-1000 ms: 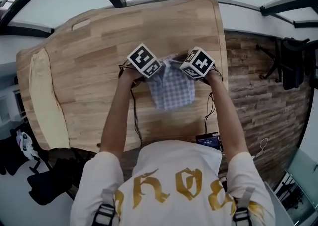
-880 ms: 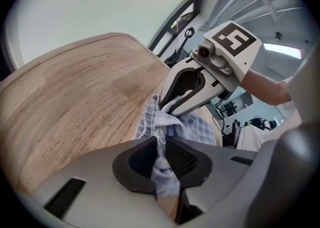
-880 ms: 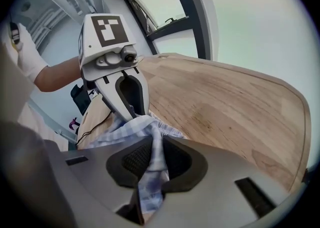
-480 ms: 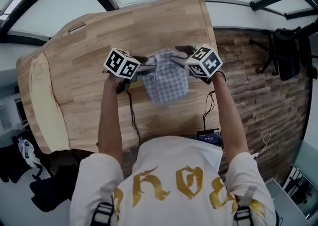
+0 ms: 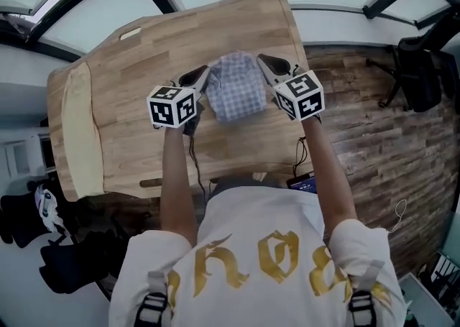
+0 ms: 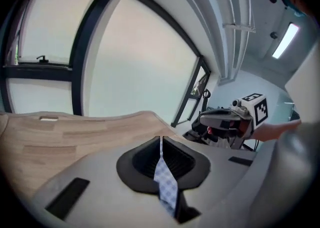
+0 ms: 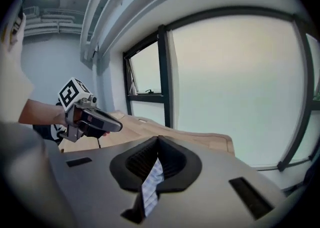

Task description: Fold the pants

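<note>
The left gripper [image 6: 160, 142] and right gripper [image 7: 158, 147] are being clamped fully shut on thin edges of the checked pants [image 5: 236, 88], which are being held above the table [image 5: 144, 52], towards its far right. So little cloth is being pinched that an edge may be tugged free, spoiling the fold.

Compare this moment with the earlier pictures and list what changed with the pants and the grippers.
Both grippers took a fresh hold. The left gripper and the right gripper are now shut on the checked pants, one at each side. They raised the cloth from the wooden table, so it bunches between them instead of lying flat. The cream cloth at the table's left edge stayed put.
</note>
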A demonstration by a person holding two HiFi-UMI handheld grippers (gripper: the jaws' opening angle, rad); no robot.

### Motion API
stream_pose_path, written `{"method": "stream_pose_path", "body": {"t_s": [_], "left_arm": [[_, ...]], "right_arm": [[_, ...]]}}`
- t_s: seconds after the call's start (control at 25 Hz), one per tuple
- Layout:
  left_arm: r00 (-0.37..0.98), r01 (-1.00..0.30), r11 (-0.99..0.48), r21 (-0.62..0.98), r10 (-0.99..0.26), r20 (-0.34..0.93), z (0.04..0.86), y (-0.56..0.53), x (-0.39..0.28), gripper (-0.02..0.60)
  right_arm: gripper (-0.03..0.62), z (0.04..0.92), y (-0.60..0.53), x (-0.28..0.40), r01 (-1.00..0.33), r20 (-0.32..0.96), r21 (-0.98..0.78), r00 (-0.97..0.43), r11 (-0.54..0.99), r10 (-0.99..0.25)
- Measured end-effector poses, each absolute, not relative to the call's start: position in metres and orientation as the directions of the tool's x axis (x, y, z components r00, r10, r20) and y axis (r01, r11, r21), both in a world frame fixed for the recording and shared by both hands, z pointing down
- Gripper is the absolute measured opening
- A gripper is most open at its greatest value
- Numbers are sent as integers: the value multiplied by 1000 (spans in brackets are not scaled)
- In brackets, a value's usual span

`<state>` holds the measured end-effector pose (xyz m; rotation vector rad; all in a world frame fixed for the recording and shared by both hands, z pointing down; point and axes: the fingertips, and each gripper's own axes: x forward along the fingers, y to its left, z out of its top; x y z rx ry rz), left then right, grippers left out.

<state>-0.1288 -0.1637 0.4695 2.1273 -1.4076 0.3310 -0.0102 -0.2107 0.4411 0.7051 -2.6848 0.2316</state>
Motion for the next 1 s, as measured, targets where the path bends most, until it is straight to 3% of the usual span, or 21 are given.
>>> {"method": "stream_pose_path", "body": {"t_s": [0.48,1.0], "left_arm": [[126,-977,-74,199,-955,267,381,-72,-97,47],[79,-981,-39,190,-975,209,373,-33,-73,46]], "right_arm": [[23,338,-123,59,-661,78,-6,-748,750,-659],[23,346,-76,69,-663,92,18,-744,749,-661]]}}
